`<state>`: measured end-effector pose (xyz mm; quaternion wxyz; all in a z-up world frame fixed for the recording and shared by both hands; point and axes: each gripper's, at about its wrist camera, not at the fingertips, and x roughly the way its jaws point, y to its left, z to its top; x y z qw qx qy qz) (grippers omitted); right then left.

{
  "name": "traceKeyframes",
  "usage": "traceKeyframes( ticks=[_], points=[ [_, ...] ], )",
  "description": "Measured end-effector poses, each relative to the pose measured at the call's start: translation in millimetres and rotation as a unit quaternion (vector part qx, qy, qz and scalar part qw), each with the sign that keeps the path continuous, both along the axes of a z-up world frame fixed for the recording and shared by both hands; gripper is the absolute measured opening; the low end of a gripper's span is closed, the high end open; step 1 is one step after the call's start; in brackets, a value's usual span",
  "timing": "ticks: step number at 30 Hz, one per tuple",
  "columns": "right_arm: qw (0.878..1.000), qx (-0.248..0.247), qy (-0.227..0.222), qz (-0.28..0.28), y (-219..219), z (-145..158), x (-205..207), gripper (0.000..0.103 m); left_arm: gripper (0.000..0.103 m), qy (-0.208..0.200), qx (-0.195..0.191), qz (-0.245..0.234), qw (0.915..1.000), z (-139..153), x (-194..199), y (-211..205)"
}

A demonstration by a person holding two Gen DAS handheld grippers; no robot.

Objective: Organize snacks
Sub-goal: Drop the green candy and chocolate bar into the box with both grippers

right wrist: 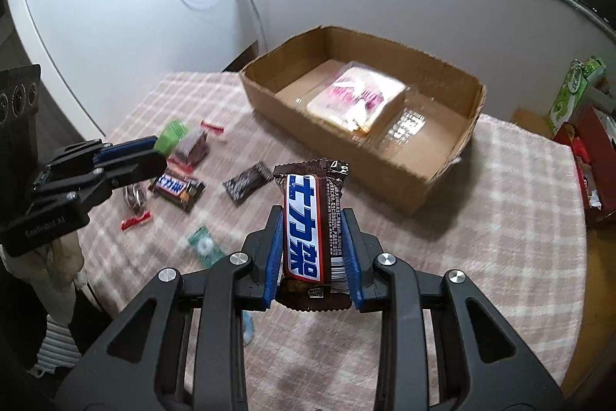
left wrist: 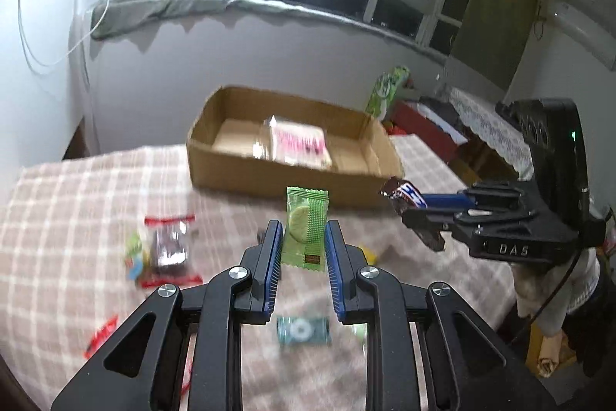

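Note:
My left gripper (left wrist: pixel 302 232) is shut on a green snack packet (left wrist: pixel 307 223) and holds it upright above the table. My right gripper (right wrist: pixel 312 218) is shut on a brown chocolate bar (right wrist: pixel 312 226) with a blue and white label. The bar also shows in the left wrist view (left wrist: pixel 404 195), right of the cardboard box (left wrist: pixel 215 160). The box (right wrist: pixel 442 176) stands at the far side of the table and holds a pink and white packet (right wrist: pixel 358 99). The left gripper (right wrist: pixel 152 151) shows in the right wrist view, over the loose snacks.
Loose snacks lie on the checked tablecloth (right wrist: pixel 500 218): a dark bar (right wrist: pixel 177 187), a black packet (right wrist: pixel 246 182), a teal packet (right wrist: pixel 206 243), red-edged packets (left wrist: pixel 169 249). A green carton (right wrist: pixel 573 91) and a red box (right wrist: pixel 593 160) stand right of the table.

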<state>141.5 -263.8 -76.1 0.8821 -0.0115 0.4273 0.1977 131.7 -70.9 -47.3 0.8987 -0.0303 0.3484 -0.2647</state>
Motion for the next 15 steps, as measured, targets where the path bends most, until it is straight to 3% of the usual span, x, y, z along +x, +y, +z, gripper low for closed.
traceKeyframes(
  ticks=[15],
  points=[
    [0.999,-0.005,-0.030,-0.034,-22.7,28.4,50.9,0.030,0.021,-0.017,0.023,0.023,0.9993,10.7,59.9,-9.2]
  ],
)
